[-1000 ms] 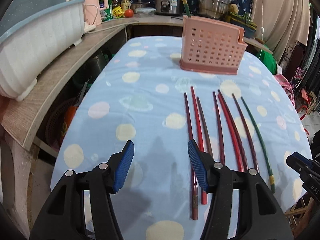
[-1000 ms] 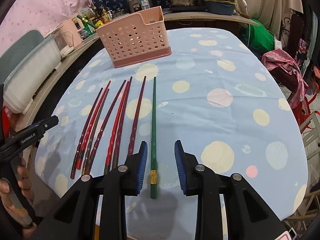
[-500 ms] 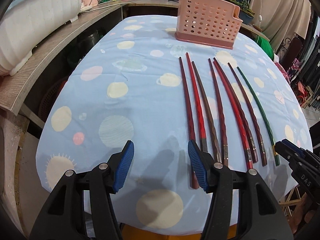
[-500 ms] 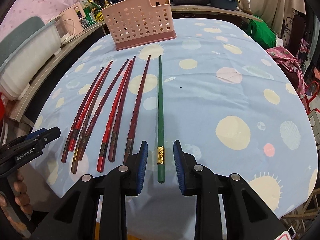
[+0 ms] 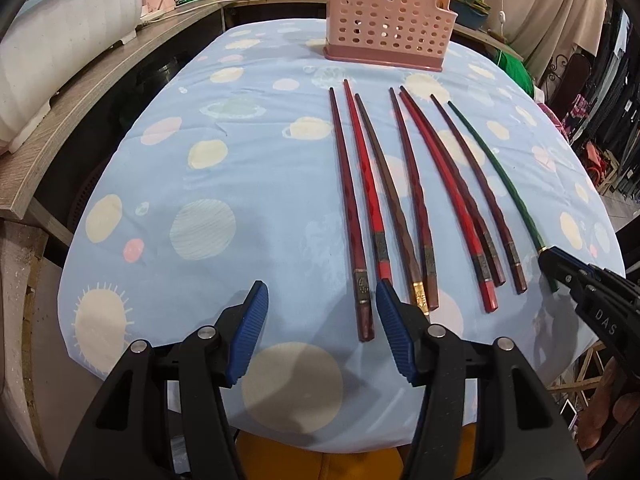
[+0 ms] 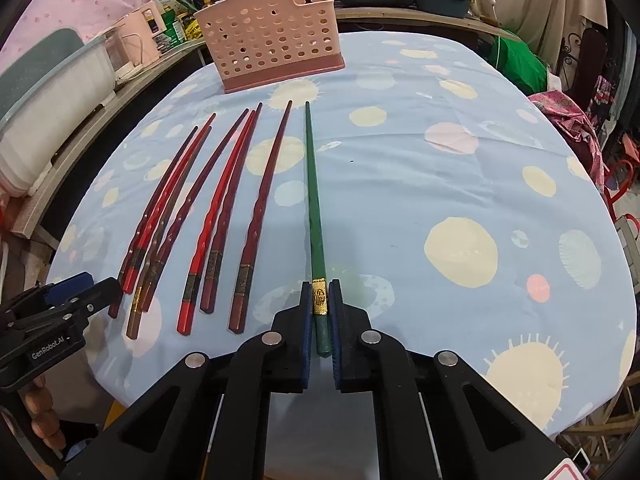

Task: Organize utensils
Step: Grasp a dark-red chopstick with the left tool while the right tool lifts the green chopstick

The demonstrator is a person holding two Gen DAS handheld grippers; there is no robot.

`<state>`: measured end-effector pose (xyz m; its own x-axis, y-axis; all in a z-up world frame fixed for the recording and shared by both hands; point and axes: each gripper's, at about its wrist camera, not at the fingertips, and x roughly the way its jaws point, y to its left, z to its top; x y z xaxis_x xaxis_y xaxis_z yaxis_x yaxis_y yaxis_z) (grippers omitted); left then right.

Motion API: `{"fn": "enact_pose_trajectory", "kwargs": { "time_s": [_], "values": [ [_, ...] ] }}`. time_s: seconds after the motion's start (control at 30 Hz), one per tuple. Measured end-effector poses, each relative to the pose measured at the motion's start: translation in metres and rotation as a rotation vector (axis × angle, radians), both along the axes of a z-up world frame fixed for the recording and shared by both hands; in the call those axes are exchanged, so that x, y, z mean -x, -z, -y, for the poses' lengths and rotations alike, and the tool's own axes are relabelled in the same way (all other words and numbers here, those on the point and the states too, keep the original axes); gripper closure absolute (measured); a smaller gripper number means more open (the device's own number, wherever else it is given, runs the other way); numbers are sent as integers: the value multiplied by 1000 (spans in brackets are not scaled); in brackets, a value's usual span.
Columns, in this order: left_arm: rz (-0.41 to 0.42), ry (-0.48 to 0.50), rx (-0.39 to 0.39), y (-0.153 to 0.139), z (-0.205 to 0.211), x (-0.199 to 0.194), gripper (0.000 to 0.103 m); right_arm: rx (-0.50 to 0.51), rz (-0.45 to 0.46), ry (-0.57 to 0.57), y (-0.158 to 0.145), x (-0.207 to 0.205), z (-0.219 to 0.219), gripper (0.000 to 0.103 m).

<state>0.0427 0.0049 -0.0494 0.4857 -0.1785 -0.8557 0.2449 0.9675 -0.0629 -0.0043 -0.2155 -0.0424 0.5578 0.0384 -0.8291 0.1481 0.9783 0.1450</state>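
Note:
Several red and brown chopsticks lie side by side on the blue spotted tablecloth, tips toward the pink perforated holder at the far end. A green chopstick lies rightmost. My right gripper is closing its jaws, and the blue pads press the green chopstick at its gold band near the handle end. My left gripper stands open low over the near table edge. The handle end of the leftmost dark red chopstick lies between its fingers, close to the right pad.
A wooden counter with a white tub runs along the left. Pots, bottles and a tomato stand behind the holder. Bags and a chair crowd the right side. The table's near edge drops off just under both grippers.
Both grippers have sunk toward the near table edge. My right gripper's jaws have come together around the green chopstick's handle. My left gripper's opening is unchanged.

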Motion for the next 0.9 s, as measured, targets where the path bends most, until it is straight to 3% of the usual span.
{"fn": "enact_pose_trajectory", "kwargs": {
  "time_s": [0.37,0.47,0.63,0.9],
  "values": [
    [10,-21,-42,6,3,0,51,-2,1,1,0,0,0,95],
    [13,-22,-42,5,2,1,62,0,3,0,0,1,0,95],
    [4,-23,-31,4,0,-2,94,-3,5,0,0,1,0,95],
    [-20,-20,-9,2,-4,-5,96,-11,6,0,-1,2,1,96]
  ]
}}
